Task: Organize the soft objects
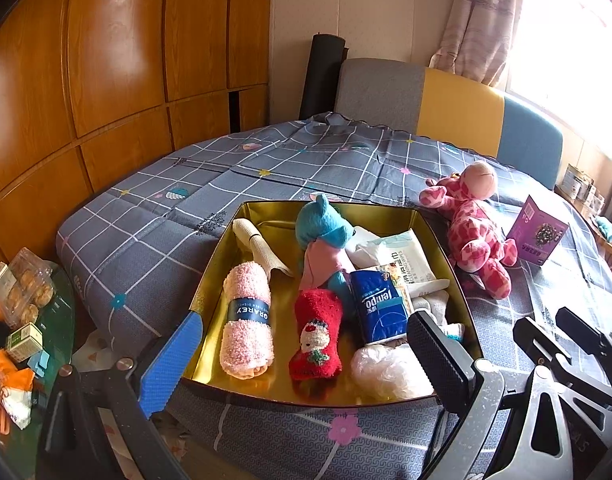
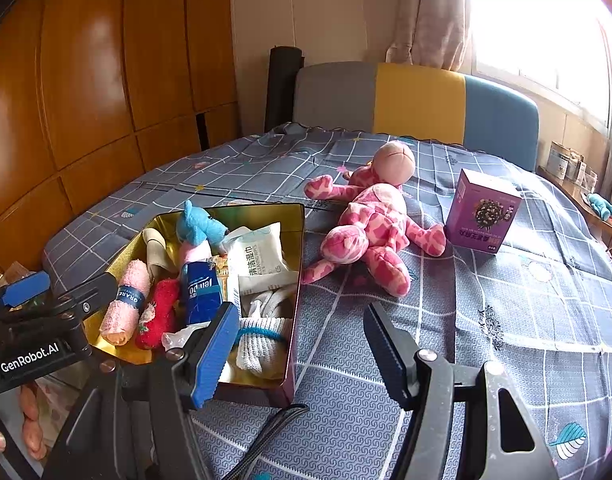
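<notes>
On the bed, both grippers (image 1: 302, 360) (image 2: 302, 344) are hovering wide and empty by the tin (image 2: 294, 280); pink plush (image 2: 369, 236) is waiting for the right gripper's reach-and-grasp.

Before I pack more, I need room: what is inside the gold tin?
The gold tin holds a pink towel roll, red sock, blue plush, tissue pack, wet wipes, white socks. Anything beneath them is hidden.

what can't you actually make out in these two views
- Blue plush toy: lower body buried under the tissue pack and wipes, both views.
- Purple box: print too small, both views.
- Window: blown out by glare, both views.
- Side table: cut off by the left wrist view's edge.
</notes>
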Demonstrator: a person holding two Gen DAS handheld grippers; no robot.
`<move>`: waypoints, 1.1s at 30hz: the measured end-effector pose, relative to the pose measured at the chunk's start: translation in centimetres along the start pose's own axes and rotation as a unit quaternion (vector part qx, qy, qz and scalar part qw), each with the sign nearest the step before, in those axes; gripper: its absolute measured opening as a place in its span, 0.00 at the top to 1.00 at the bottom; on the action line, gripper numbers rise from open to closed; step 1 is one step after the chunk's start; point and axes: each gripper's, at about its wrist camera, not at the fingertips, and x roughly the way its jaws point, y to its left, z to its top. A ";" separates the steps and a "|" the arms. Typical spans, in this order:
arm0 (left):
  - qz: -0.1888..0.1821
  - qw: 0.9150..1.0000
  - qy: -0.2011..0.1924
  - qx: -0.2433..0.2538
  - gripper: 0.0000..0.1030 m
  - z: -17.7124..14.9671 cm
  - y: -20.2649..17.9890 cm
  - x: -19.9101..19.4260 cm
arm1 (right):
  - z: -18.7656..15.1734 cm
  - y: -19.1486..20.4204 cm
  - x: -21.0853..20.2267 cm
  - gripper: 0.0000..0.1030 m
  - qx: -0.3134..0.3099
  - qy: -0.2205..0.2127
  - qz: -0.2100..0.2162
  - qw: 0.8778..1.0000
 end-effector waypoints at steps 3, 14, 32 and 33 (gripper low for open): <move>0.000 1.000 0.000 0.000 0.00 0.0 0.0 0.0 | 0.0 0.0 0.0 0.36 0.000 0.000 0.000 1.000; 0.000 1.000 0.001 -0.002 0.00 0.0 0.1 0.0 | 0.0 0.0 0.0 0.36 0.001 0.001 0.000 1.000; 0.000 1.000 0.004 -0.003 0.00 -0.1 0.1 0.1 | -0.1 0.0 0.1 0.36 0.002 0.000 -0.001 1.000; 0.000 1.000 0.004 -0.003 0.00 -0.1 0.1 0.1 | -0.1 -0.1 0.0 0.36 0.002 0.001 0.000 1.000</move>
